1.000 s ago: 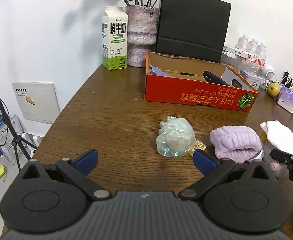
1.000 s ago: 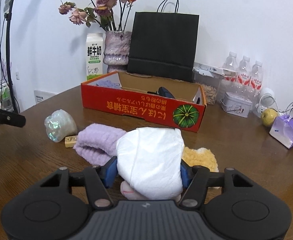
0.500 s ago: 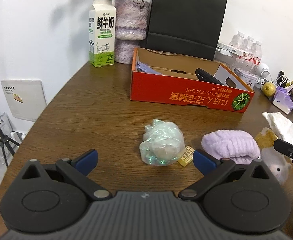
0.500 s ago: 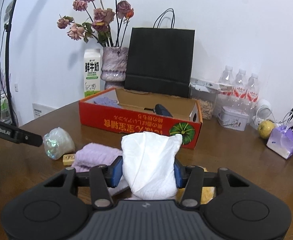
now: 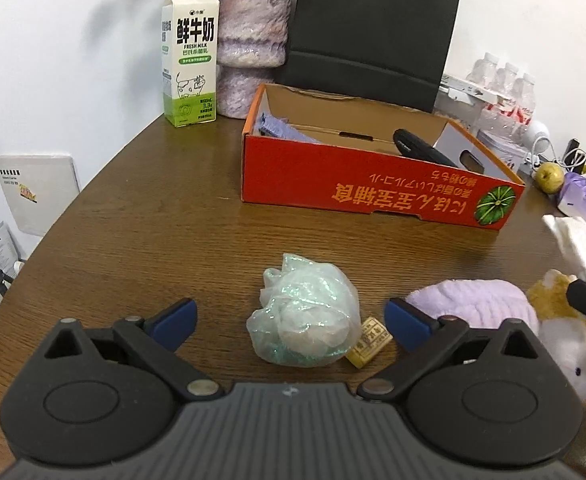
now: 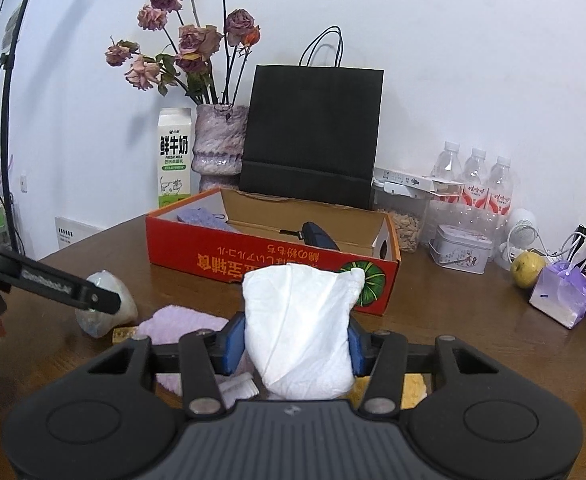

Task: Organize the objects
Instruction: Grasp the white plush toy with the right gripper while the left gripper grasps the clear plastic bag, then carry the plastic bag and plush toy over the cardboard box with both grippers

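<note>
My right gripper [image 6: 295,346] is shut on a white cloth bundle [image 6: 299,328] and holds it above the table, in front of the red cardboard box [image 6: 269,266]. My left gripper [image 5: 291,322] is open, its blue pads on either side of a crumpled clear plastic bag [image 5: 305,316] on the table. A small yellow block [image 5: 369,342] lies beside the bag. A purple towel [image 5: 473,304] and a plush toy [image 5: 565,332] lie to the right. The box [image 5: 373,184] holds a purple item and a black object.
A milk carton [image 5: 191,56], a vase of dried roses [image 6: 221,144] and a black paper bag [image 6: 313,136] stand behind the box. Water bottles [image 6: 477,184], a tin [image 6: 459,248], a pear [image 6: 527,264] and a purple pouch [image 6: 561,296] sit at the right.
My right gripper has lifted the white cloth up off the table items. My left gripper has moved forward so the plastic bag now sits between its open pads.
</note>
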A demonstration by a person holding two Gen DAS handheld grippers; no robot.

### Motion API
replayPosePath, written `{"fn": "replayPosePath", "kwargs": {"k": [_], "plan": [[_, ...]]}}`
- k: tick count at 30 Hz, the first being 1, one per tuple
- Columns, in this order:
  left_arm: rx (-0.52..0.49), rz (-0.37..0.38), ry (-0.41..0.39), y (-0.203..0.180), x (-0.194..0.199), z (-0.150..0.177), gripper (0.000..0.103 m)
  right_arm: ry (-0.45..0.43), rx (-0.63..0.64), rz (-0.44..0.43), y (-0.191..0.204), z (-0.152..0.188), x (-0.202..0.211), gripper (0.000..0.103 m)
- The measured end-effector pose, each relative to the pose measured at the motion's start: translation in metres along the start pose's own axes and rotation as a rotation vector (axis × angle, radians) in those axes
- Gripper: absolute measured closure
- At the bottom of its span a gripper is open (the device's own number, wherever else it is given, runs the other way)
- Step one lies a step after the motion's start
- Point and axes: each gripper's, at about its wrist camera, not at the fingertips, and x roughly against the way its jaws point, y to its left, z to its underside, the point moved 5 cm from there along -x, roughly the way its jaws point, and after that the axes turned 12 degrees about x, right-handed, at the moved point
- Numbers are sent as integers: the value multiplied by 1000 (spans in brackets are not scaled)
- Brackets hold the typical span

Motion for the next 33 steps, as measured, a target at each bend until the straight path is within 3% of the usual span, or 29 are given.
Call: {"fn": "replayPosePath", "kwargs": {"k": [3,6,8,23,33], "plan": [[4,-10,-1,0,-6,2,15,-7,-20,1,-1,-1,-3,55],[3,-5,22,-1,-12,4,49,-12,-36,0,-2,0,-7,55],[-6,-3,17,-2,-13,5,59,-14,-40,0,-1,-1,-8,55],[10,26,-60,-12,5,-11,62,-64,-70,-4,1,-17,-11,55],[5,63,-155,-37,24,-44,62,-112,-66,11,0,-40,-15,55]]}}
